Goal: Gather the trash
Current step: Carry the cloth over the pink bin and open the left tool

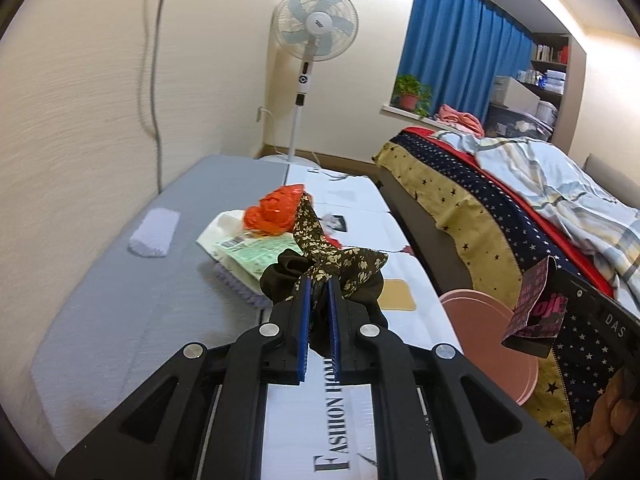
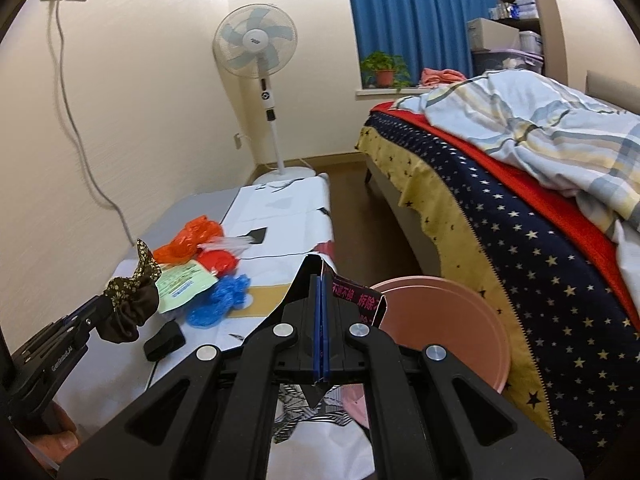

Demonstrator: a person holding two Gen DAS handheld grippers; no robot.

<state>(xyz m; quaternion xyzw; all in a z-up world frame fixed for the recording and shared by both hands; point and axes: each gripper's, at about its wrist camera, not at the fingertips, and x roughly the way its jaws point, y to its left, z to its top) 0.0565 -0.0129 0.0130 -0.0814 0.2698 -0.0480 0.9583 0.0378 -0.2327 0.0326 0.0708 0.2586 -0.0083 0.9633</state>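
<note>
Bedside table: both claws clamp trash.

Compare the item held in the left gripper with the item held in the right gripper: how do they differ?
The left gripper holds a soft, dark floral fabric scrunchie; the right gripper holds a stiff black folded paper packet with pink print. The scrunchie bunches up; the packet keeps sharp creases. Both are clamped and lifted off the table.
</note>
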